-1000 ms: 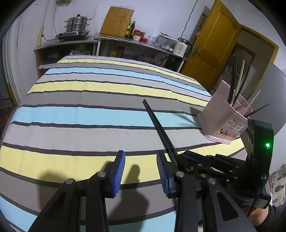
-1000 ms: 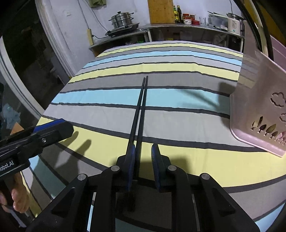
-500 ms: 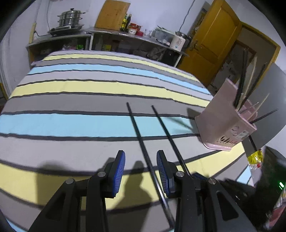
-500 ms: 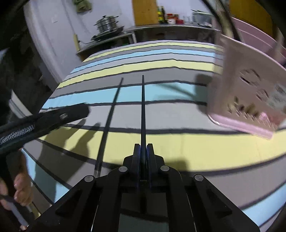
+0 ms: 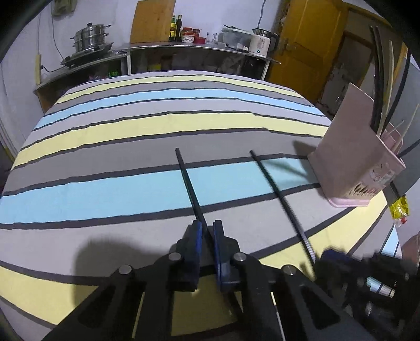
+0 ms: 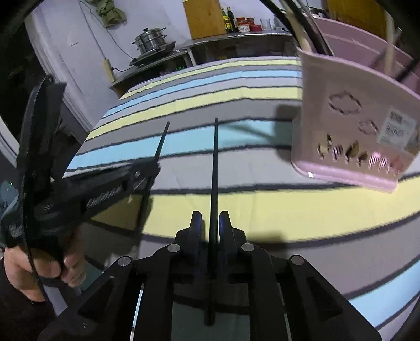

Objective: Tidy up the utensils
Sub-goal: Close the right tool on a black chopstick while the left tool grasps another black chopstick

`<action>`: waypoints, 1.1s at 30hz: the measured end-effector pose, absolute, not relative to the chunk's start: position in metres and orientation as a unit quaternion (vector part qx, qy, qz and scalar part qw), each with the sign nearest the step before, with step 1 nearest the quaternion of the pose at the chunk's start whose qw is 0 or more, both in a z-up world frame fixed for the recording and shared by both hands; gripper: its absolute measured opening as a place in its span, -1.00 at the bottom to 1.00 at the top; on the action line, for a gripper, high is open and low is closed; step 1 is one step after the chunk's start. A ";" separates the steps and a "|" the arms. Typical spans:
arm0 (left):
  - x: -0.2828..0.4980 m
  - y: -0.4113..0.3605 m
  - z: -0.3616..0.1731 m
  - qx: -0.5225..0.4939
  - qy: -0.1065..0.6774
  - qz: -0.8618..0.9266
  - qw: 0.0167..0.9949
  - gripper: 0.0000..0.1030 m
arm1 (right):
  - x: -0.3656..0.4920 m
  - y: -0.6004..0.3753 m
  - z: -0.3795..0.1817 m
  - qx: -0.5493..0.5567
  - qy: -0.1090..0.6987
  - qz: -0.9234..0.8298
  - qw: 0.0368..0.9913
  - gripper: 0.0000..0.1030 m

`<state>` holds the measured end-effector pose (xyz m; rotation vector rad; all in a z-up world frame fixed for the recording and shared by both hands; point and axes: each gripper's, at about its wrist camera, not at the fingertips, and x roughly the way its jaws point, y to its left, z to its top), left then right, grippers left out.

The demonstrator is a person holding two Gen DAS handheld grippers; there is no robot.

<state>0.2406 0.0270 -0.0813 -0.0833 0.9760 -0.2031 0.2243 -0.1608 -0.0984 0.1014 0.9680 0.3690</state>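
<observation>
I count two black chopsticks out over the striped cloth: one chopstick (image 5: 189, 186) runs up from my left gripper (image 5: 207, 230), the other chopstick (image 6: 215, 168) from my right gripper (image 6: 210, 223). So that is two grippers, one stick apiece. One pink utensil holder (image 5: 349, 157) stands on the cloth. In it I make out about three dark sticks and at least three pale ones; the bundle overlaps too much for an exact figure. On the counter behind I see one stacked steel steamer pot (image 5: 90, 36), one wooden cutting board (image 5: 152, 21), two dark bottles (image 5: 176, 25) and one white electric kettle (image 5: 261, 43). One hand (image 6: 39, 272) shows in the right wrist view.
</observation>
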 end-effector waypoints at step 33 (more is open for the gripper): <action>0.264 0.043 -0.071 -0.070 0.486 -0.082 0.867 -0.88 | 0.289 -0.129 -0.097 -0.001 0.460 0.178 0.870 -0.90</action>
